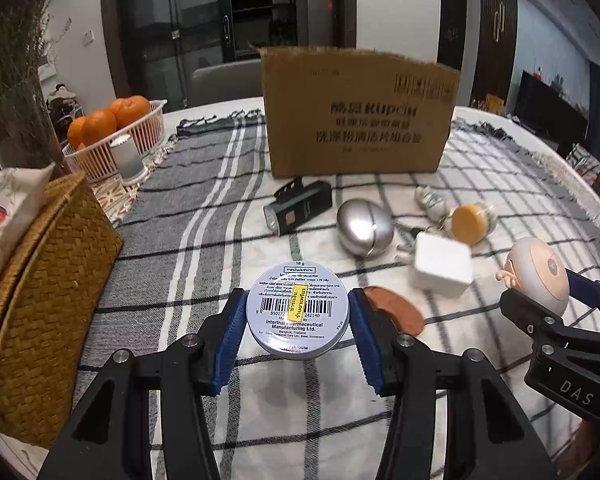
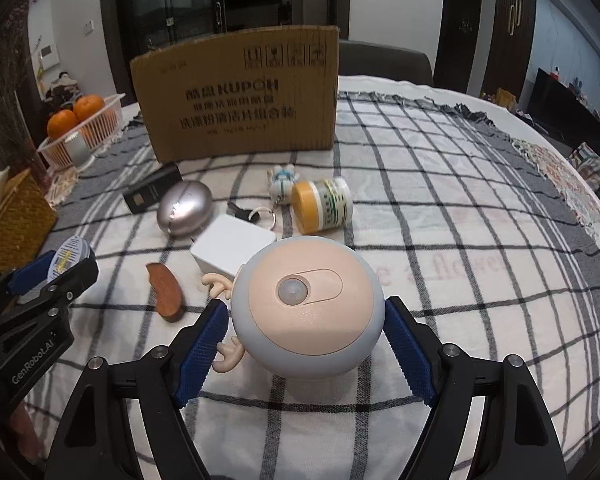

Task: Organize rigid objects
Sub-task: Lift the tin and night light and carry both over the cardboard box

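Note:
My left gripper (image 1: 297,312) is shut on a round silver balm tin (image 1: 297,312) with a barcode label, held above the checked cloth. My right gripper (image 2: 306,320) is shut on a round grey-and-peach night light (image 2: 308,312) with small antlers; it also shows in the left wrist view (image 1: 540,276). An open cardboard box (image 1: 360,116) stands at the back of the table. On the cloth lie a black flashlight (image 1: 298,208), a silver egg-shaped case (image 1: 364,228), a white charger (image 1: 440,270), a yellow-lidded jar (image 1: 470,220), a keychain figure (image 1: 430,200) and a brown wooden comb (image 1: 396,314).
A woven tissue box (image 1: 40,280) stands at the left. Behind it are a white basket of oranges (image 1: 112,136) and a small white cylinder (image 1: 126,156). The round table's edge curves at the right (image 2: 580,184).

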